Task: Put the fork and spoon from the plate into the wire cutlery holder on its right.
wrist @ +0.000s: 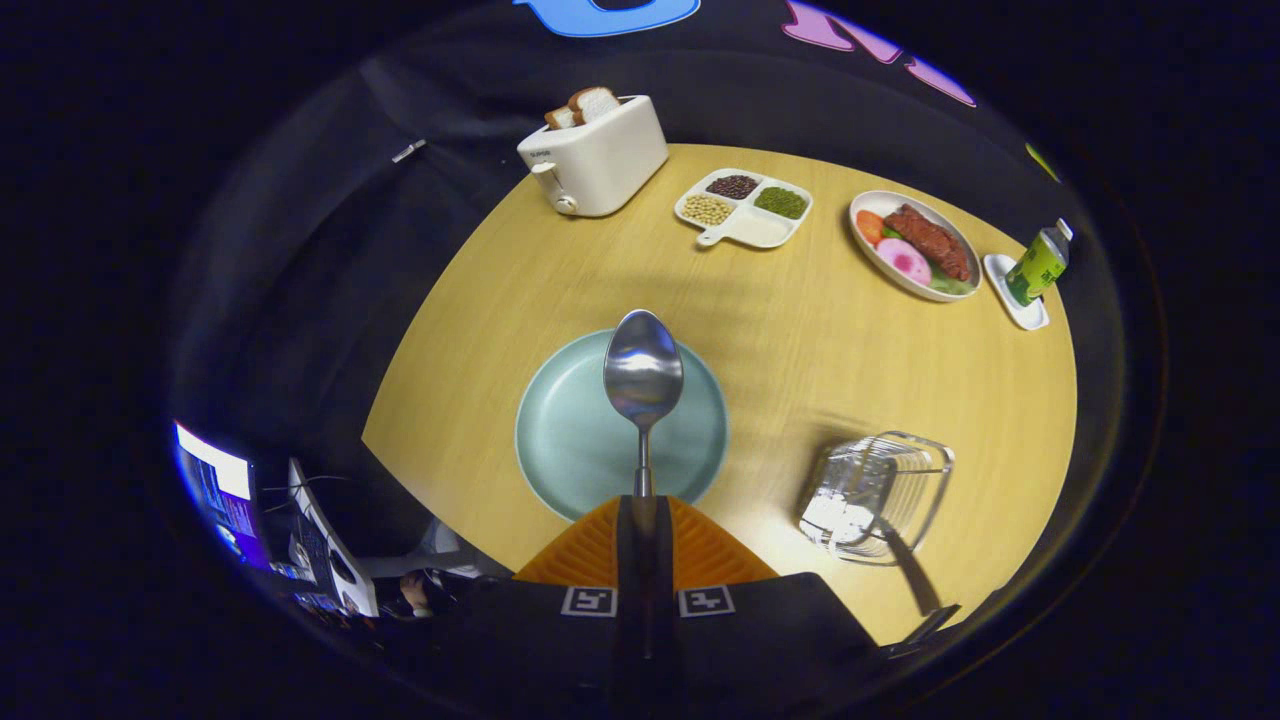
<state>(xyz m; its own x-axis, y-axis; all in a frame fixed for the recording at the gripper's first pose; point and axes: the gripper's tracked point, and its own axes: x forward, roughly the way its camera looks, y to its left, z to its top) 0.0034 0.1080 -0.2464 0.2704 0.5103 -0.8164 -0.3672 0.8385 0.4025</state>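
Now tool (643, 515) grips spoon (643, 375) (bowl up) over plate (560, 450).

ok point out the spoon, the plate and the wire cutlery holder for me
spoon (643, 372), gripper view, on its bowl, beyond the tool's fingers that clamp its handle
plate (560, 440), gripper view, on bare surface left of the spoon
wire cutlery holder (880, 490), gripper view, on its wire wall

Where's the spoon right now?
The spoon is clamped by its handle in the gripper, its bowl held above the plate, left of the wire cutlery holder.
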